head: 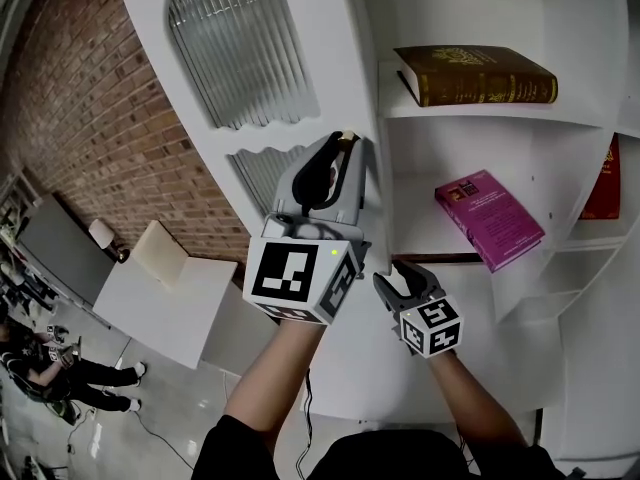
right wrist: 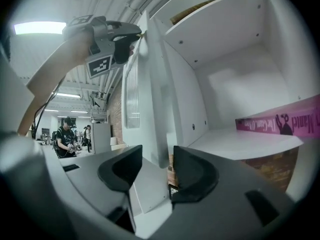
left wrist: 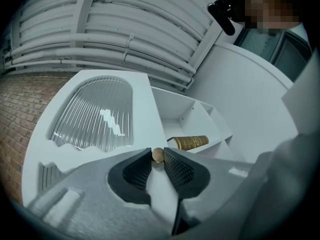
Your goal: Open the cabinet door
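The white cabinet door (head: 300, 158) with ribbed glass panes stands swung out to the left of the shelves. My left gripper (head: 345, 143) is shut on the small brass knob (left wrist: 158, 155) at the door's free edge; the pads pinch it from both sides. From the right gripper view that gripper (right wrist: 131, 33) shows high up against the door (right wrist: 150, 84). My right gripper (head: 396, 274) hangs lower, by the door's bottom corner. Its jaws stand apart with nothing pressed between them, and the door's edge (right wrist: 159, 144) shows just beyond the gap.
Inside the cabinet a brown book (head: 478, 75) lies on the upper shelf, a pink book (head: 490, 216) on the shelf below, a red book (head: 603, 183) at far right. A brick wall (head: 80, 118) and a white box (head: 160, 293) lie left; people (right wrist: 67, 136) are far off.
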The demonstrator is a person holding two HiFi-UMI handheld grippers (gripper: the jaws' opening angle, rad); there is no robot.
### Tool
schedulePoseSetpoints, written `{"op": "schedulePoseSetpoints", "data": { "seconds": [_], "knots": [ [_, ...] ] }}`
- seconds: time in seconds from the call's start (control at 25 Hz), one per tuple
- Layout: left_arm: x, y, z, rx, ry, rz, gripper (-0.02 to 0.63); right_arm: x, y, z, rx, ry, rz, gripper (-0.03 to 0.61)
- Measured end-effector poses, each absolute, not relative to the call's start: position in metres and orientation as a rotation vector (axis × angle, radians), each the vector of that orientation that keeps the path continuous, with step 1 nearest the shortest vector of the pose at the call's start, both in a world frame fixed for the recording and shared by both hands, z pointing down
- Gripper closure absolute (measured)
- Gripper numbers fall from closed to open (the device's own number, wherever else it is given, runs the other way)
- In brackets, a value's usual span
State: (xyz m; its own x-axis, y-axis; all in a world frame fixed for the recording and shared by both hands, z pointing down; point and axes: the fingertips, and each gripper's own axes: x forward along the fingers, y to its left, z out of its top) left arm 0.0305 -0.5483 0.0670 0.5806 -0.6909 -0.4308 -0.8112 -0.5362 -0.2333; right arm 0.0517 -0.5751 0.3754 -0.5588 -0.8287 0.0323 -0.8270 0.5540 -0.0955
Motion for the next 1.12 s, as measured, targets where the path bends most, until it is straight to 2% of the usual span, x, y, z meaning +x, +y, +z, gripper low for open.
{"op": "schedulePoseSetpoints", "data": {
  "seconds": [0.12, 1.12],
  "knots": [
    [0.031, -0.547, 0.068, -2.404, 1.221, 0.389, 0.528, 0.051, -0.576, 0.376, -1.481, 2.757, -0.141, 0.462],
    [0.011, -0.511, 0.07, -2.442, 1.238, 0.45, 0.532, 0.037, -0.535, 0.377, -1.428, 2.793, -0.068, 0.497]
  ]
}}
